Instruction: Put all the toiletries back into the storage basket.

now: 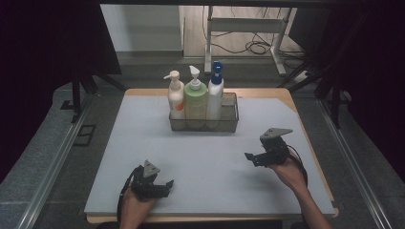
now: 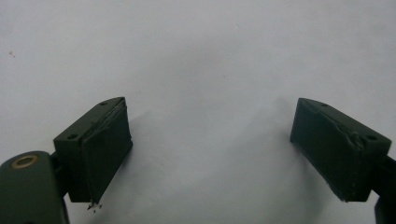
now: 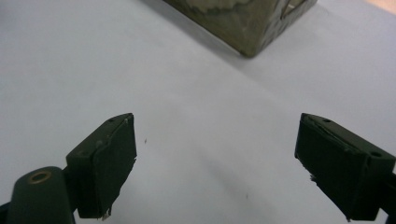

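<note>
Facing mesh basket [image 3: 243, 23] corner, right gripper [image 3: 215, 163] wide apart, empty.

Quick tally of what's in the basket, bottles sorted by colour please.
White bottle with orange label: 1
Green bottle: 1
White bottle with blue pump: 1
Total: 3 bottles, all upright in the mesh basket.

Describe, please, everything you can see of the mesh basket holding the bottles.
The mesh basket is a low, rectangular bin of dark, see-through wire mesh, standing level at the far middle of the grey mat. Three upright pump bottles crowd its left part: white, green, and white with a blue pump. Its right end is empty. Neither gripper touches it.
</note>
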`<state>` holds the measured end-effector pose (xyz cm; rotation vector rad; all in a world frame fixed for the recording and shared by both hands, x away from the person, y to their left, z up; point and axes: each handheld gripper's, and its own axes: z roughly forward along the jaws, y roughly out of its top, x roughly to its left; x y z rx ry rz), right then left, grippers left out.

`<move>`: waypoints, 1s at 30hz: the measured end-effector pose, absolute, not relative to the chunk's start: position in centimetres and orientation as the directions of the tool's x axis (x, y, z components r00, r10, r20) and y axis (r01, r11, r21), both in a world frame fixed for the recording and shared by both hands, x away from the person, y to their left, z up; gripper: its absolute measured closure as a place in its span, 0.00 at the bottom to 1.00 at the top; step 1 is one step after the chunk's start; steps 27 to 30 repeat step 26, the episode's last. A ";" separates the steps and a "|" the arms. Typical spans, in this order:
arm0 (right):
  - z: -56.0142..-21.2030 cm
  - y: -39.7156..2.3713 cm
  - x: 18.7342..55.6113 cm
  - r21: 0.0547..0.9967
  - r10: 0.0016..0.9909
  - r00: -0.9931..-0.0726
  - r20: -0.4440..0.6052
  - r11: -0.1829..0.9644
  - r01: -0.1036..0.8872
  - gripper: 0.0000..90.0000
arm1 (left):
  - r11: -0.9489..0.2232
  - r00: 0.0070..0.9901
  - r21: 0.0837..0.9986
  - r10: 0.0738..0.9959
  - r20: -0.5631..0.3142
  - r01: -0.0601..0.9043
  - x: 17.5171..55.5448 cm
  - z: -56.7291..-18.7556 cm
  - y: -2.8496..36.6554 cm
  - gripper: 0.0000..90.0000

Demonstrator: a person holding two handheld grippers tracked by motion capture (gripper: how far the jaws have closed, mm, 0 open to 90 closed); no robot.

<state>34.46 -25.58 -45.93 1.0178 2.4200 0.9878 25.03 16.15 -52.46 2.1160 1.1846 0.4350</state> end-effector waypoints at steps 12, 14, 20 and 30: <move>-49.5 -27.2 32.1 0.689 0.745 -0.666 -0.028 0.497 0.527 0.03 | -0.367 0.533 0.690 0.845 -0.031 0.623 25.0 -52.5 16.1 0.13; -50.0 -27.3 31.8 0.685 0.747 -0.664 -0.026 0.497 0.532 0.03 | -0.367 0.533 0.690 0.846 -0.031 0.623 25.0 -52.5 16.1 0.13; -51.8 -27.6 31.4 0.663 0.748 -0.664 -0.013 0.504 0.554 0.00 | -0.368 0.533 0.690 0.846 -0.030 0.623 25.0 -52.5 16.1 0.13; -52.3 -28.0 31.2 0.693 0.754 -0.657 -0.002 0.475 0.543 0.00 | -0.367 0.532 0.690 0.846 -0.031 0.624 25.0 -52.5 16.1 0.13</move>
